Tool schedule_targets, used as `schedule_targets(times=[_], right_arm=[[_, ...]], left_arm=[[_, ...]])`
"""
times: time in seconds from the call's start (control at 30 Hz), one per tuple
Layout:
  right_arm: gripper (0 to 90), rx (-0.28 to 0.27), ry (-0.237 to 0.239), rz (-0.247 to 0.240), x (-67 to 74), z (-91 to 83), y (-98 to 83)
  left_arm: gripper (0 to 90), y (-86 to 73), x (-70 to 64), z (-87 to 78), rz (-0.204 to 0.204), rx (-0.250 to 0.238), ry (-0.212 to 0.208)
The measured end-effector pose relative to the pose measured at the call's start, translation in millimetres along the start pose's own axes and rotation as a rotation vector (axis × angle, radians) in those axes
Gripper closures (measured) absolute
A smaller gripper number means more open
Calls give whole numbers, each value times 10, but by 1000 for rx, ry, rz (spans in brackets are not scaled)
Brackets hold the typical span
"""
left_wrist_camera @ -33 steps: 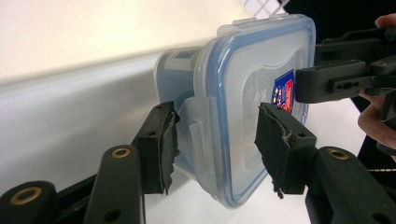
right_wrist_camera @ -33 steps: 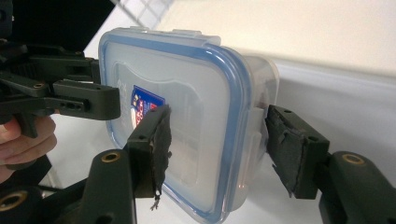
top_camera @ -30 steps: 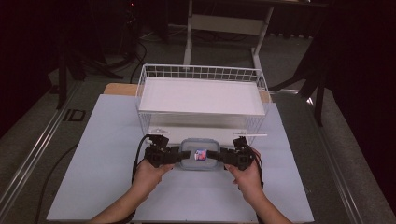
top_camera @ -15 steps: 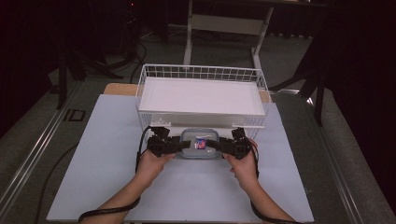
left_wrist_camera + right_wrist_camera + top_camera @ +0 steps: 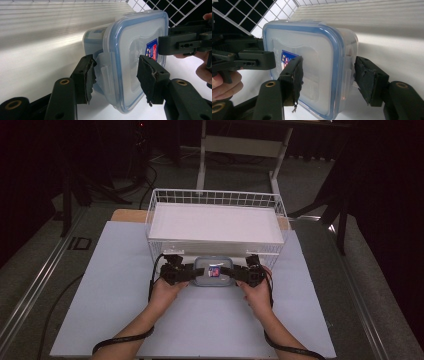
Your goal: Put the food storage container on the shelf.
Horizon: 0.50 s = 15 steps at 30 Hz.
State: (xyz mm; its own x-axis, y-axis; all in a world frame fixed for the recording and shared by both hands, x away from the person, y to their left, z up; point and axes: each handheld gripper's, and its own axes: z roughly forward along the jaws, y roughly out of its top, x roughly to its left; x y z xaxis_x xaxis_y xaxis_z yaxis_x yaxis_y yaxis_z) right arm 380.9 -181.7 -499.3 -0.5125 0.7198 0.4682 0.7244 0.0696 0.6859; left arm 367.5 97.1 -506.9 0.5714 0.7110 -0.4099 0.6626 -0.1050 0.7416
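At the near edge of the white wire basket (image 5: pixel 216 215), high view: one clear rectangular plastic container with a blue-rimmed snap lid (image 5: pixel 214 270), held between two grippers just above the pale blue table mat (image 5: pixel 110 295). Since a second ago the container has travelled away from the person, toward the basket's near wall, and slightly lower; by judgement it is about to be set down by the basket. Left gripper (image 5: pixel 189 273) on its left end, right gripper (image 5: pixel 236 274) on its right end. Count: one container, one basket, two grippers, two hands.

Left gripper view: left gripper (image 5: pixel 116 71) clamped on the container (image 5: pixel 130 60), one pad on the side latch, one on the lid.

Right gripper view: right gripper (image 5: pixel 328 77) likewise clamped on the container (image 5: pixel 317 62), across lid and latch side.
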Motion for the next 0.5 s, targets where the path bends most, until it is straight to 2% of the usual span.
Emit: schedule_targets(times=[0.03,0.1,0.17,0.2,0.23,0.27,0.43,0.5], right_arm=[[411,12,2,16,-11,16,1],[410,4,1,-9,-44,53,3],[411,6,0,-8,-51,63,5],[411,7,-1,-3,-47,66,18],[410,3,-12,-32,-23,61,48],[410,-1,-15,-37,-16,62,61],[407,-17,-16,-21,-33,82,70],[405,-25,-15,-14,-41,88,69]], left_arm=[[491,-6,10,9,4,-2,2],[491,-23,32,28,-5,2,3],[490,-34,42,30,-17,-16,-3],[490,-23,56,26,7,-25,-5],[490,-11,65,27,4,-24,-7],[489,-2,72,31,-6,-21,-10],[487,11,113,48,-33,-36,-24],[482,24,99,48,11,-60,-1]])
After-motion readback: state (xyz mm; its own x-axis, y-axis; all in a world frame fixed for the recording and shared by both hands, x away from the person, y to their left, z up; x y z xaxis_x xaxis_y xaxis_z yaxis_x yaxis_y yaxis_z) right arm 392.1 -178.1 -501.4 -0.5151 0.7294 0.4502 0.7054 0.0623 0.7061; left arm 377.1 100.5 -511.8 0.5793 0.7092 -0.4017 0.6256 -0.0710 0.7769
